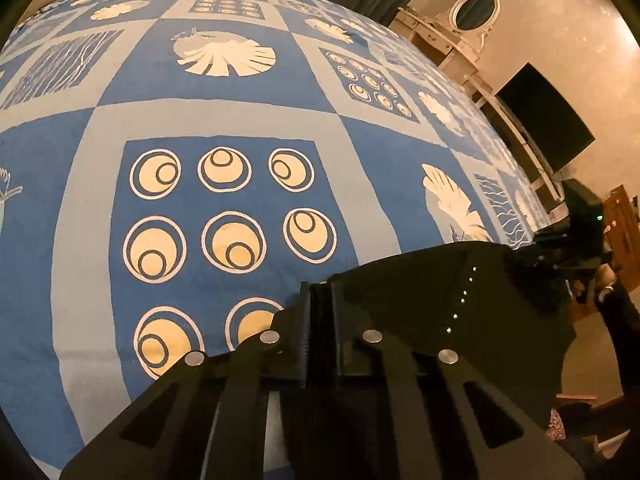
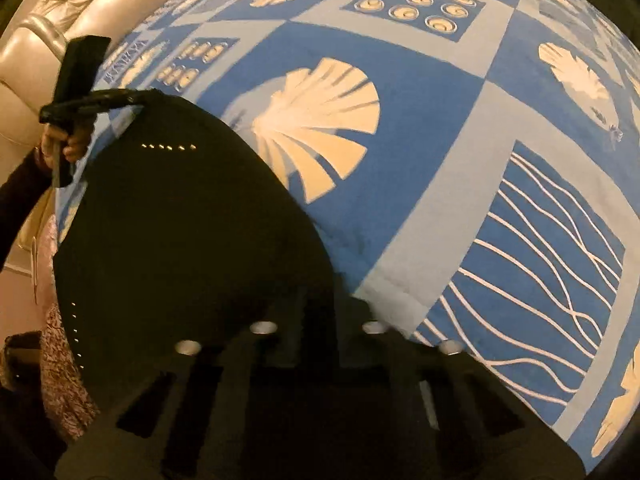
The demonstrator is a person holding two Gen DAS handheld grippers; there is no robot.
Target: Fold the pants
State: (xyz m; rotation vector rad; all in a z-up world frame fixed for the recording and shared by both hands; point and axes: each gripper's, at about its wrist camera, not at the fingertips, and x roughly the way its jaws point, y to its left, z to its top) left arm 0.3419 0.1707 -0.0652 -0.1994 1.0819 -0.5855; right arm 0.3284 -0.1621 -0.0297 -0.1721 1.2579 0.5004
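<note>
Black pants (image 1: 460, 300) lie spread on a blue patterned bed cover (image 1: 200, 80), with small bright studs along a seam. My left gripper (image 1: 320, 296) is shut on the pants' near edge, its jaws pressed together with black cloth between them. From there the cloth stretches right to the other gripper at the bed's side. In the right wrist view the pants (image 2: 180, 220) fill the lower left. My right gripper (image 2: 320, 308) is dark and looks shut at their edge. A hand (image 2: 70, 142) holds the left gripper's handle at the pants' far corner.
The bed cover (image 2: 440, 120) runs wide beyond the pants. A cream padded headboard (image 2: 36, 60) borders it on the left. Past the bed's right side stand a white dresser with an oval mirror (image 1: 476, 10), a dark screen (image 1: 548, 120) and brown wooden furniture (image 1: 624, 232).
</note>
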